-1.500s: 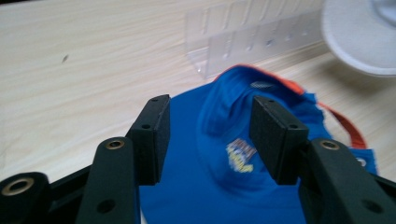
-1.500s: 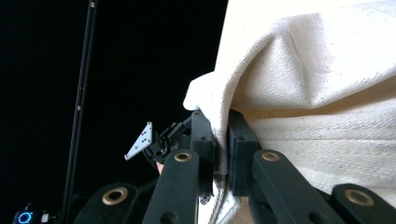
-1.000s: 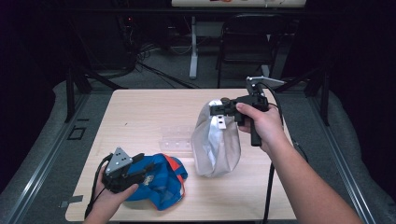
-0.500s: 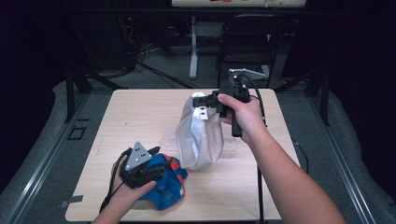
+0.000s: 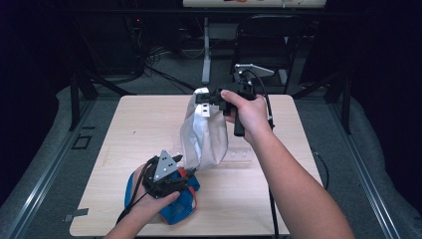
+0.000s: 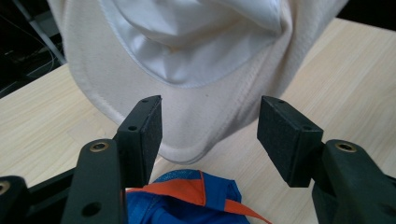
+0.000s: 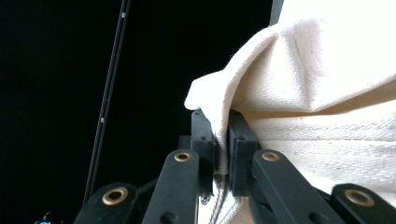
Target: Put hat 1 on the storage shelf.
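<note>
A white cloth bag (image 5: 204, 134) hangs over the middle of the table, lifted by its top edge. My right gripper (image 5: 205, 98) is shut on that edge; in the right gripper view the cream fabric (image 7: 322, 107) is pinched between the two jaws at my right gripper (image 7: 222, 147). A blue and orange cloth (image 5: 176, 201) lies on the table near the front left. My left gripper (image 5: 185, 174) sits over it, open. In the left gripper view the bag's lower rim (image 6: 196, 121) hangs just beyond the spread jaws of my left gripper (image 6: 210, 126), with the blue and orange cloth (image 6: 187, 198) below.
The wooden table (image 5: 139, 124) has bare room at left and far right. A clear plastic piece (image 5: 244, 155) lies flat on it behind the bag. A chair (image 5: 268, 40) and a table leg (image 5: 206, 50) stand on the floor beyond the far edge.
The right gripper has carried the white bag leftward and higher. The left gripper has moved right over the blue cloth, toward the bag's bottom.
</note>
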`<state>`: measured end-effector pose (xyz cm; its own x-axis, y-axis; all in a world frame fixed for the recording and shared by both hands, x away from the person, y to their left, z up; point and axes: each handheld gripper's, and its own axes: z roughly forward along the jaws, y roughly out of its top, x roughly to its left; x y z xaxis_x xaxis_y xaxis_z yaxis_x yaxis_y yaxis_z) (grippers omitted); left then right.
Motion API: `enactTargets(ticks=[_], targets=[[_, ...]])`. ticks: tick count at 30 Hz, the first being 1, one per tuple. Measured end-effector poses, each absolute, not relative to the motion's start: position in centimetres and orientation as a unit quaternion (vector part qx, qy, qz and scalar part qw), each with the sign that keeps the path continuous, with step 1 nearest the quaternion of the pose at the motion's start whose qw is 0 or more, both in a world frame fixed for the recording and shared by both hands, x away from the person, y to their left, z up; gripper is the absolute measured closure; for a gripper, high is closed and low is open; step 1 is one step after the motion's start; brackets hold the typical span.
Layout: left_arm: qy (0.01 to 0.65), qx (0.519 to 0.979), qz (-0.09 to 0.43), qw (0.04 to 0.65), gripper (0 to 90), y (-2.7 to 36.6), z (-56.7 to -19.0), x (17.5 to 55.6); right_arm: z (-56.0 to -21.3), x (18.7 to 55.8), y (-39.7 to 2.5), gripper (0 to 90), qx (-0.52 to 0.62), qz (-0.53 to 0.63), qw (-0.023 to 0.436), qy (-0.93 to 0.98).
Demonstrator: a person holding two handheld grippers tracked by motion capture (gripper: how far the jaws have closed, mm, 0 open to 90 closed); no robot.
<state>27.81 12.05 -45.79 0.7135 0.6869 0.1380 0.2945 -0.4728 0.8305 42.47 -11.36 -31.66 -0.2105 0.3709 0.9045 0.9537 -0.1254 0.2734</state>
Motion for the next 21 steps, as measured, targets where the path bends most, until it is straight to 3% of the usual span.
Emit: enactTargets(ticks=[11,14,15,18,21], targets=[[0.28,0.837,0.279,0.377,42.6,8.9,-46.3,28.6,-30.7,42.6,-11.1,84.0,-0.561,-0.516,0.28,-0.584],[0.28,0.839,0.287,0.369,50.6,8.7,-46.4,28.8,-30.7,42.5,-11.1,84.1,-0.561,-0.516,0.279,-0.584],[0.282,0.838,0.291,0.365,59.7,8.8,-46.4,29.1,-30.6,42.5,-11.2,84.0,-0.561,-0.516,0.277,-0.585],[0.284,0.838,0.281,0.372,71.9,9.8,-46.1,29.9,-30.7,42.5,-11.3,84.0,-0.562,-0.516,0.273,-0.586],[0.3,0.835,0.257,0.384,77.2,11.1,-45.8,31.2,-30.8,42.6,-11.5,84.0,-0.565,-0.517,0.271,-0.584]])
